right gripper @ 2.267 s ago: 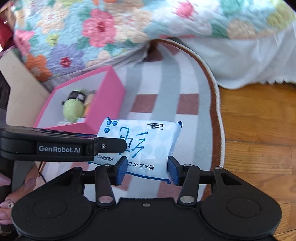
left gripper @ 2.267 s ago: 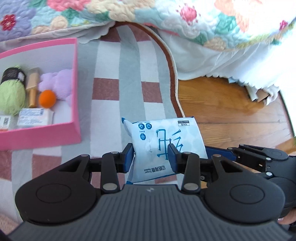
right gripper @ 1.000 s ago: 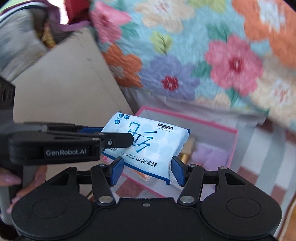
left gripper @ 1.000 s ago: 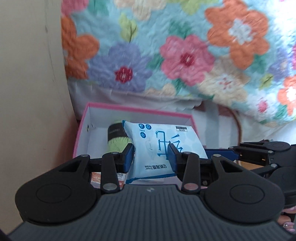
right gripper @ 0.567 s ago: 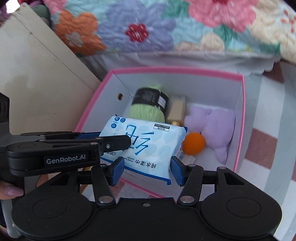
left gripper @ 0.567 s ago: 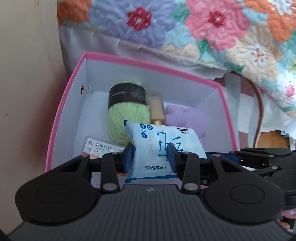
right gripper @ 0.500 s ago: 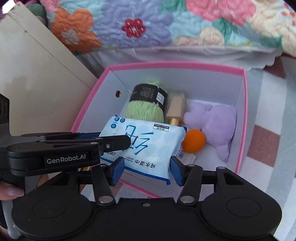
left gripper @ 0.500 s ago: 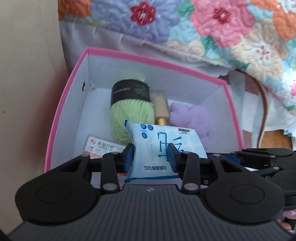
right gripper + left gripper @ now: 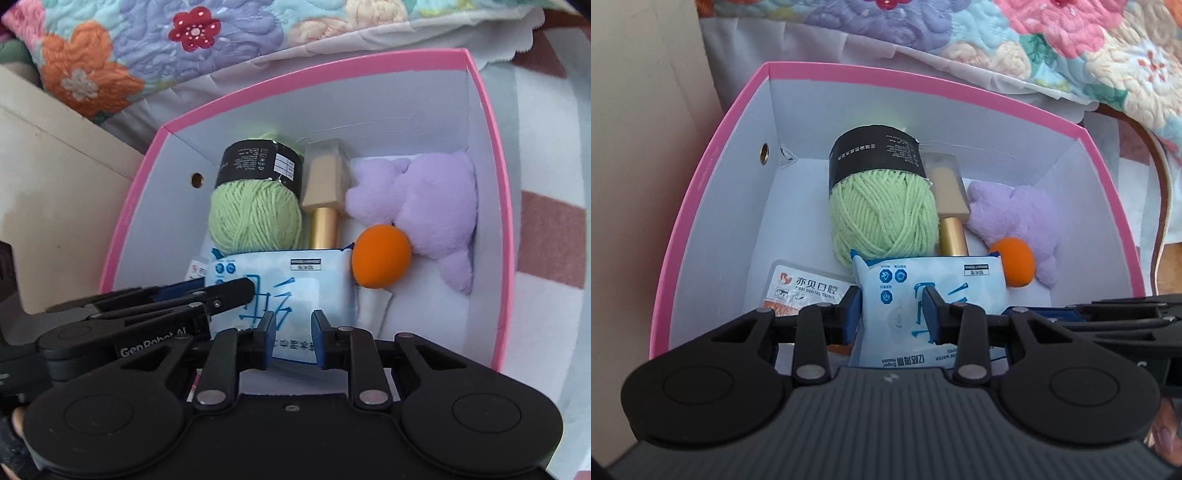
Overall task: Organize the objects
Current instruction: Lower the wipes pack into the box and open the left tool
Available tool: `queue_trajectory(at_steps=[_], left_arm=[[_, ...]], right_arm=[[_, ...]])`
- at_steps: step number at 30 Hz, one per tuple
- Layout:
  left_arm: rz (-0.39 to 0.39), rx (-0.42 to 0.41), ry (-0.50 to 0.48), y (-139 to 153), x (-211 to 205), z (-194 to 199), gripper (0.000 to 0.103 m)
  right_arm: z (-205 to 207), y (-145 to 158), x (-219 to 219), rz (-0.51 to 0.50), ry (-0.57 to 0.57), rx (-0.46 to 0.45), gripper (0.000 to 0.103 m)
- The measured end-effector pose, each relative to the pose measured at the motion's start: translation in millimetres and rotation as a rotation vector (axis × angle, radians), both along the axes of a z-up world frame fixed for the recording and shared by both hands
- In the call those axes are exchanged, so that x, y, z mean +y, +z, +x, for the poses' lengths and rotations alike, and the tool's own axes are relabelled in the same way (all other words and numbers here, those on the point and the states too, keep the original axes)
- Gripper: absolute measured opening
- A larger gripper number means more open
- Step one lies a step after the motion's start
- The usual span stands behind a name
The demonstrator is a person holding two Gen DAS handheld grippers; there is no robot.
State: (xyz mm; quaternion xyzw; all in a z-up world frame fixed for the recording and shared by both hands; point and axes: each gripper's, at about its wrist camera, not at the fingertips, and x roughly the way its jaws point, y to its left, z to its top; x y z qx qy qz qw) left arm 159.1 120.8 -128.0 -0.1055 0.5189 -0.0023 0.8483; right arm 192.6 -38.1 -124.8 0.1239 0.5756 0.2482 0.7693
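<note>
Wipes pack (image 9: 925, 291), clamped by both grippers, over pink box (image 9: 713, 155) beside floral quilt (image 9: 1071, 44).

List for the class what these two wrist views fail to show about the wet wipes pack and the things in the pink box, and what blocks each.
- Wet wipes pack: lower edge hidden by the left gripper; whether it touches the box floor is unclear.
- Dental clinic card: lower part covered by gripper fingers and pack.
- Gold tube: near end behind the pack.
- Pink box: near wall hidden by the right gripper.
</note>
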Motion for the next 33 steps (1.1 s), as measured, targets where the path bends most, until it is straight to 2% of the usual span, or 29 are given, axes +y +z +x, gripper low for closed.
queue_trajectory(at_steps=[6, 9, 14, 16, 18, 22, 27, 33], left_arm=[[-0.036, -0.021, 0.004, -3, 2, 1, 0.035], [-0.017, -0.030, -0.016, -3, -1, 1, 0.035], [0.018, -0.021, 0.038, 6, 1, -4, 0.038], [0.040, -0.026, 0.063, 17, 3, -8, 0.043], [0.032, -0.020, 0.078, 29, 4, -12, 0.059], [0.036, -0.015, 0.069, 59, 0, -25, 0.069], [0.094, -0.038, 0.064, 99, -15, -49, 0.091], [0.140, -0.025, 0.052, 134, -24, -74, 0.096]], right_arm=[[-5, 5, 3, -0.047, 0.008, -0.044, 0.025], [-9, 9, 5, -0.093, 0.022, -0.086, 0.027], [-19, 20, -3, -0.106, 0.033, -0.133, 0.028], [-26, 29, -7, -0.123, 0.043, -0.168, 0.031], [-32, 38, -13, -0.134, 0.051, -0.198, 0.033], [-44, 63, -23, -0.137, 0.045, -0.252, 0.036], [-63, 98, -33, -0.152, 0.035, -0.323, 0.042], [-96, 127, -50, -0.112, 0.014, -0.356, 0.043]])
